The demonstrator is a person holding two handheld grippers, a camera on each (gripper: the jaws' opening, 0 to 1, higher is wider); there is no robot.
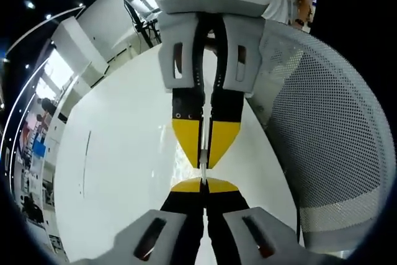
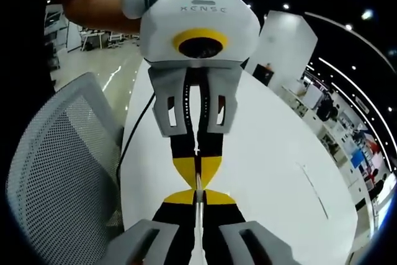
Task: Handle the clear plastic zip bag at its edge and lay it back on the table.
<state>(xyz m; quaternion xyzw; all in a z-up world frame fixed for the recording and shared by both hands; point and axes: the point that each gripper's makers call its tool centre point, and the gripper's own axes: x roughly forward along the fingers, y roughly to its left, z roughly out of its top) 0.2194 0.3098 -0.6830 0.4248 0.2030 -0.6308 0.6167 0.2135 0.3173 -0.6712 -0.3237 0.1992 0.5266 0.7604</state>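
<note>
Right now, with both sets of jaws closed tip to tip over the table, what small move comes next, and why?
Probably lower both grippers together toward the white table. The left gripper and right gripper look shut on the thin edge of the zip bag, held above the tabletop.

Clear plastic zip bag, thin and see-through, seen edge-on in the left gripper view as a narrow pale strip running up between two pairs of yellow-tipped jaws that face each other tip to tip. Held taut, stretched straight, above the white table; faint glints beside it over the tabletop hint at more film, extent unclear. In the right gripper view the bag again shows as a thin pale vertical sliver at the meeting point of the jaws. Contents and zip not discernible.
</note>
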